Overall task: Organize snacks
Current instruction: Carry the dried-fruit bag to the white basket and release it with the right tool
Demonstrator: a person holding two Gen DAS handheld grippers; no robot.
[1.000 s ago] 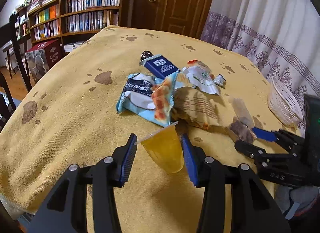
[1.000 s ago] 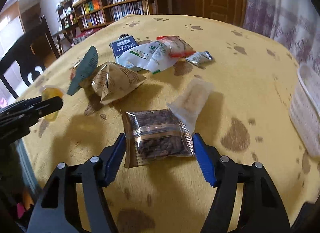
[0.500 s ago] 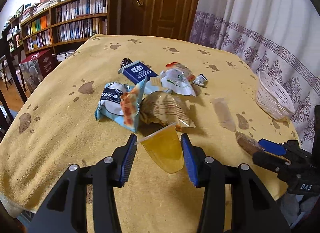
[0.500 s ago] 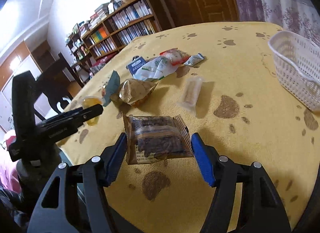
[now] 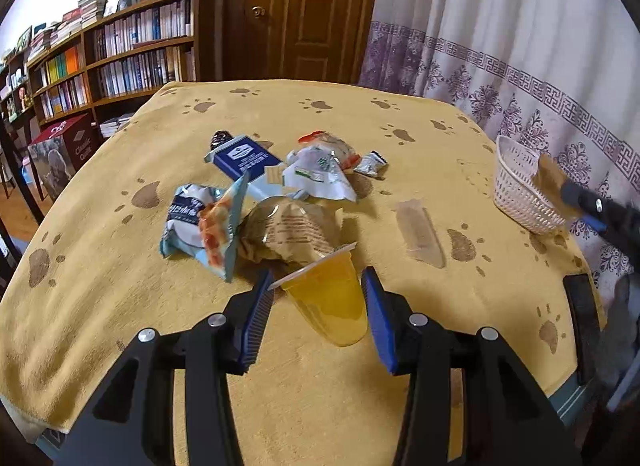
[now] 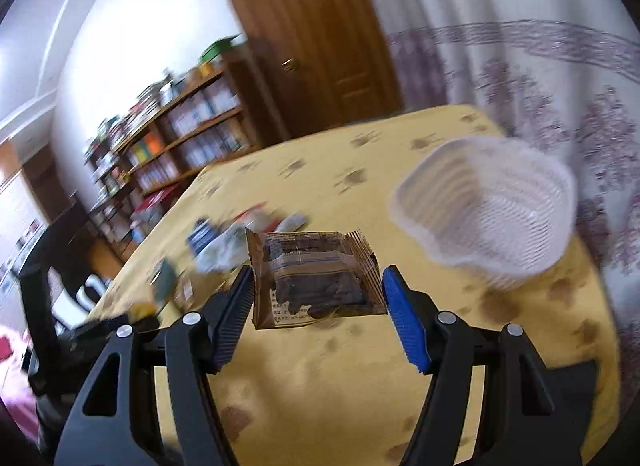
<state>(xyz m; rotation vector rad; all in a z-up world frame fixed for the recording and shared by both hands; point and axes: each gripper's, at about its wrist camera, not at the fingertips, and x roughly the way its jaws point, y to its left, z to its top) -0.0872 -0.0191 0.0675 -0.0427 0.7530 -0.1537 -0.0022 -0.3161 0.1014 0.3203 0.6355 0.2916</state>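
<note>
My left gripper [image 5: 318, 286] is shut on a yellow jelly cup [image 5: 326, 300], held tilted above the near part of the yellow cloth. My right gripper [image 6: 316, 286] is shut on a brown clear-fronted snack packet [image 6: 316, 276], lifted off the table. A white plastic basket [image 6: 492, 205] stands just right of and beyond that packet, its hollow facing me. In the left wrist view the basket [image 5: 520, 185] is at the right edge of the table, with the right gripper and its packet [image 5: 550, 173] blurred beside its rim.
A heap of snack packets [image 5: 276, 193] lies mid-table, among them a dark blue box [image 5: 244, 159] and a crumpled brown bag [image 5: 292, 231]. A pale flat packet [image 5: 420, 231] lies alone to their right. Bookshelves, a door and a curtain stand behind the table.
My right gripper has lifted the brown packet off the cloth and swung it right, up to the white basket. My left gripper with the jelly cup has drifted slightly; the pile looks farther off.
</note>
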